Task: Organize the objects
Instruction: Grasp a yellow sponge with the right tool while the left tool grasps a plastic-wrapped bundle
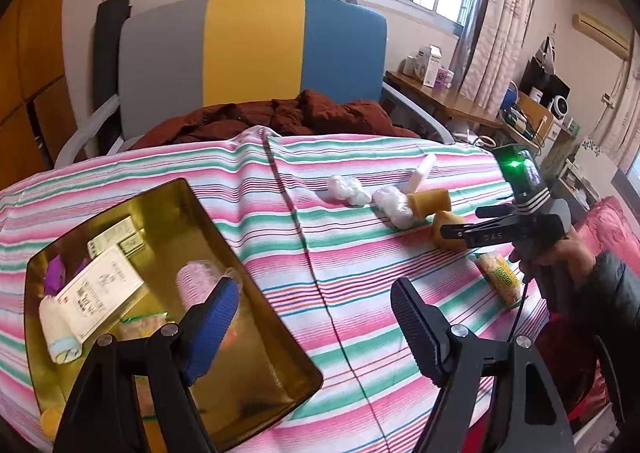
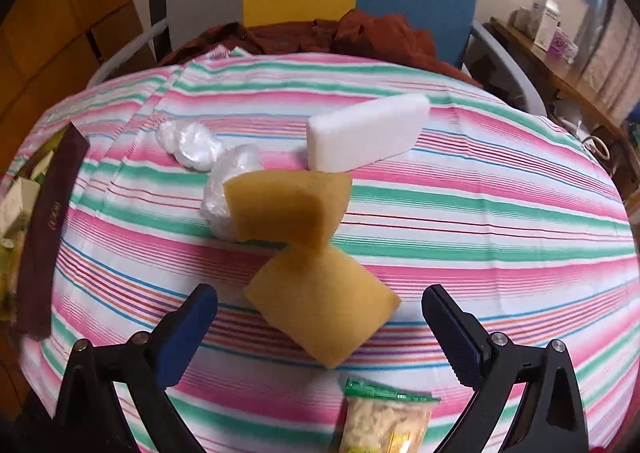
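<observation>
Left tongs are hanging with jaws wide apart, nothing between them, low in the left wrist view. The blue-padded finger is sitting over the gold tin at lower left; the other finger is over the striped cloth covering the tabletop. The tin is holding paper boxes, a rolled white cloth and a pinkish item partly hidden behind the finger.

Right tongs are also standing apart and empty. In the right wrist view the near sponge is lying between the fingertips, touching neither. A second sponge is sitting just above it in the frame, the two touching at a corner. A white foam block is leaning tilted beyond that, at upper centre. Two crumpled plastic wads are lying left of the sponges, the nearer one touching the second sponge. A snack packet is lying at the bottom edge, just below the near sponge.

In the left wrist view the right tongs, held by a hand, are showing at right, tips reaching over the near sponge.
</observation>
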`<state>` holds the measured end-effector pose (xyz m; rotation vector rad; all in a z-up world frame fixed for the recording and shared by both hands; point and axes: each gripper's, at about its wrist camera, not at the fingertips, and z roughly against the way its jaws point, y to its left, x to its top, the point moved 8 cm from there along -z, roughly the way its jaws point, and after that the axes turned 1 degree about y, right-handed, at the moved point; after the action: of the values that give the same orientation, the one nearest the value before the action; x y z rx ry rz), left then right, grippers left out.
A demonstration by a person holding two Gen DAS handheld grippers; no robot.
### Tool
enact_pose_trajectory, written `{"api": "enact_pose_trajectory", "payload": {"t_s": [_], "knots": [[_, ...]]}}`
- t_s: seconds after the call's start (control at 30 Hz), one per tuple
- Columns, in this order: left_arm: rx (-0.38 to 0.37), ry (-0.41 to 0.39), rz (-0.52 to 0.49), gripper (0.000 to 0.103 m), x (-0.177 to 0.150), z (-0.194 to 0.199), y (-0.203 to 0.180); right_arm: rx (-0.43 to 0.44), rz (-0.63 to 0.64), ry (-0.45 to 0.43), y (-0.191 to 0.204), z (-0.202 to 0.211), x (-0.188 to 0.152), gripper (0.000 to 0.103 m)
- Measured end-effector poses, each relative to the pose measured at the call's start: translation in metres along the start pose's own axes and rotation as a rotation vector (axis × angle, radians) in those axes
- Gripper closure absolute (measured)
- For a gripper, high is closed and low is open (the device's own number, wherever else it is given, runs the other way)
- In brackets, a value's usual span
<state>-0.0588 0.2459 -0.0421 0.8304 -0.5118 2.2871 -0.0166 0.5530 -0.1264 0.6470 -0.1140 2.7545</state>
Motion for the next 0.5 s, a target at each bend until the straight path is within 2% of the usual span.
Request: {"api": "enact_pose_trajectory", "payload": {"t_s": [0.13,0.17,0.2,0.23,0.27,0.37,0.47,0.5], "knots": [[-0.02,0.018,0.002,0.024,0.007,-0.013,-0.007,-0.008,0.046,0.016,0.005,-0.007,-0.002,0.004],[-0.032,0.024,0.006,0.024,0.008,-0.016,-0.009,-0.015,0.054,0.023,0.005,-0.008,-0.003,0.022],[-0.045,0.032,0.009,0.024,0.01,-0.02,-0.013,-0.019,0.057,0.028,0.005,-0.008,-0.004,0.033],[-0.053,0.038,0.011,0.024,0.012,-0.023,-0.016,-0.007,0.055,0.027,0.005,-0.008,-0.002,0.033],[-0.06,0.043,0.012,0.024,0.014,-0.026,-0.018,0.025,0.054,0.027,0.008,-0.006,-0.003,0.037],[-0.083,0.065,0.01,0.025,0.019,-0.039,-0.028,0.137,0.098,0.012,0.029,0.006,-0.006,0.038],[-0.09,0.078,0.0,0.028,0.025,-0.051,-0.038,0.199,0.144,0.024,0.044,0.011,-0.011,0.038],[-0.086,0.08,-0.009,0.029,0.027,-0.055,-0.041,0.187,0.15,0.034,0.044,0.01,-0.013,0.038]]}}
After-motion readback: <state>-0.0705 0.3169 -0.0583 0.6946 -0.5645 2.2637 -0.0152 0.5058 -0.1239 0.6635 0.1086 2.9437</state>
